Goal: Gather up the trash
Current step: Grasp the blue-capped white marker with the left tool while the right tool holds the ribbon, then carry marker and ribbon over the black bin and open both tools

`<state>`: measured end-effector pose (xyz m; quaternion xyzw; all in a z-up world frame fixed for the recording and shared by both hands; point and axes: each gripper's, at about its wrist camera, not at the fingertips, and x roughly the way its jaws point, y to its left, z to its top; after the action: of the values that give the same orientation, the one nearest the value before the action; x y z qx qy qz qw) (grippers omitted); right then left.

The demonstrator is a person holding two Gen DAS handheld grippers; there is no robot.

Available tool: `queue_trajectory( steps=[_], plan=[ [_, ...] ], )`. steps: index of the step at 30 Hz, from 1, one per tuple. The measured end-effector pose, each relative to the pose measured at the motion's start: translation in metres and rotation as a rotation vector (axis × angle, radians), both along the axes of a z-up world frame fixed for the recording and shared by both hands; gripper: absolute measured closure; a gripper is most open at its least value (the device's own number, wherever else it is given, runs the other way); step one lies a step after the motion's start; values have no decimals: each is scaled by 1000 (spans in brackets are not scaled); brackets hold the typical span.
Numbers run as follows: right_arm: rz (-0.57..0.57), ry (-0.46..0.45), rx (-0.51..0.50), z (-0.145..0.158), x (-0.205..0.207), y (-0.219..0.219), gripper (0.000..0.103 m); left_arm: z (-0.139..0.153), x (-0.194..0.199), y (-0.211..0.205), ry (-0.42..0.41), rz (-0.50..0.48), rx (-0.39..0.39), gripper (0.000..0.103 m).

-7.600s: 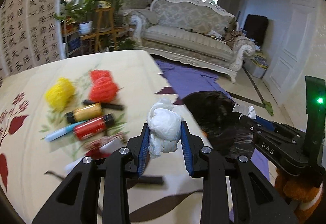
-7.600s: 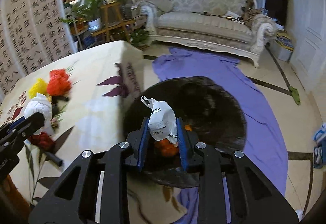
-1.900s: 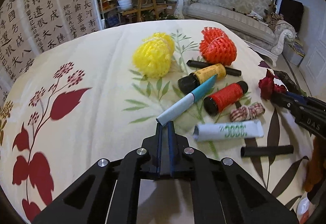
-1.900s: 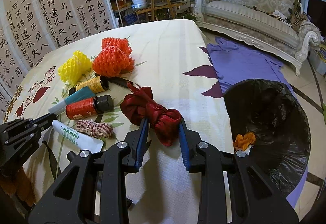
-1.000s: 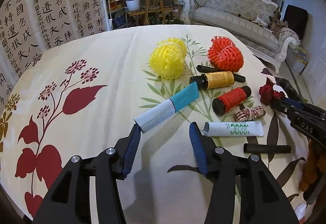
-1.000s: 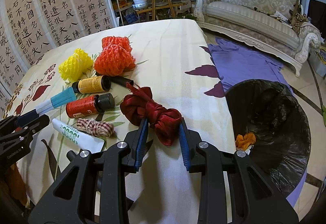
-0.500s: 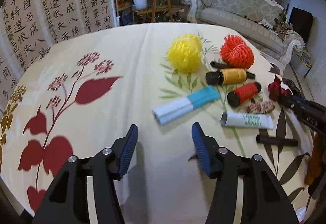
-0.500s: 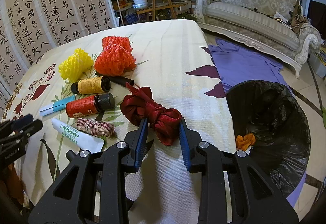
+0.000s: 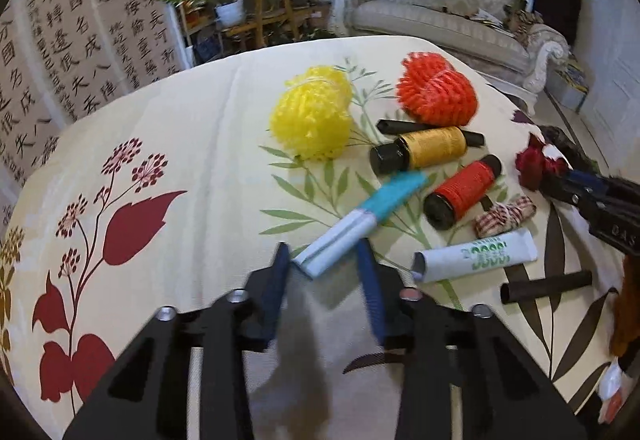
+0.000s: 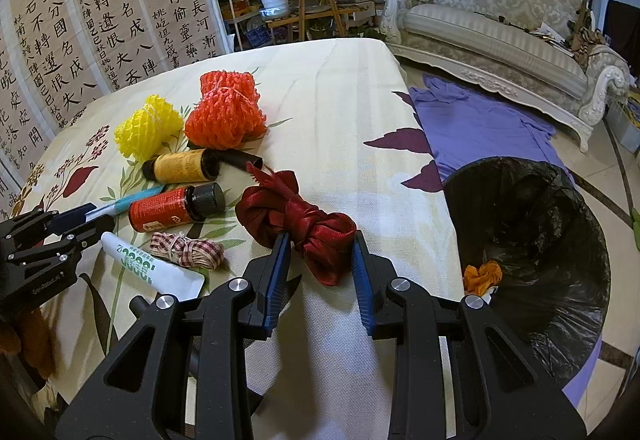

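A white tube with a blue cap (image 9: pixel 360 217) lies slanted on the flowered tablecloth (image 9: pixel 192 143). My left gripper (image 9: pixel 323 246) has its jaws closing around the tube's white end. The right pad is at its edge and a thin gap shows at the left pad. In the right wrist view that left gripper (image 10: pixel 94 217) sits at the far left by the tube (image 10: pixel 120 205). My right gripper (image 10: pixel 320 256) is shut on a dark red knotted cloth (image 10: pixel 296 215), held still near the table's edge. A bin lined with a black bag (image 10: pixel 540 220) stands on the floor to its right.
On the cloth lie a yellow foam net (image 9: pixel 312 115), an orange foam net (image 9: pixel 436 91), a yellow-label bottle (image 9: pixel 424 151), a red-label bottle (image 9: pixel 460 193), a checked cloth bundle (image 9: pixel 506 215), a green-printed white tube (image 9: pixel 476 256) and black tubes (image 9: pixel 546 286). Orange scrap (image 10: pixel 482 276) lies in the bin.
My left gripper has come forward onto the white and blue tube, and its jaws have narrowed around the white end. The right gripper and red cloth have not moved.
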<state>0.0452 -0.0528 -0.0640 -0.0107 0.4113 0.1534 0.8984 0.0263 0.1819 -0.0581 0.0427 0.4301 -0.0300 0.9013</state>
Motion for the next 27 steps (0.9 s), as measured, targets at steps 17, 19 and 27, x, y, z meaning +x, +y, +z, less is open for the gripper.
queue_trajectory(
  steps=[17,19,27],
  plan=[
    [-2,-2,2,0,1,-1,74,4,-23,7,-13,73,-61,100],
    [-7,-5,7,1,1,-3,74,6,-27,8,-22,86,-71,100],
    [-22,-20,29,6,-9,-12,75,17,-40,1,-61,110,-93,100]
  ],
)
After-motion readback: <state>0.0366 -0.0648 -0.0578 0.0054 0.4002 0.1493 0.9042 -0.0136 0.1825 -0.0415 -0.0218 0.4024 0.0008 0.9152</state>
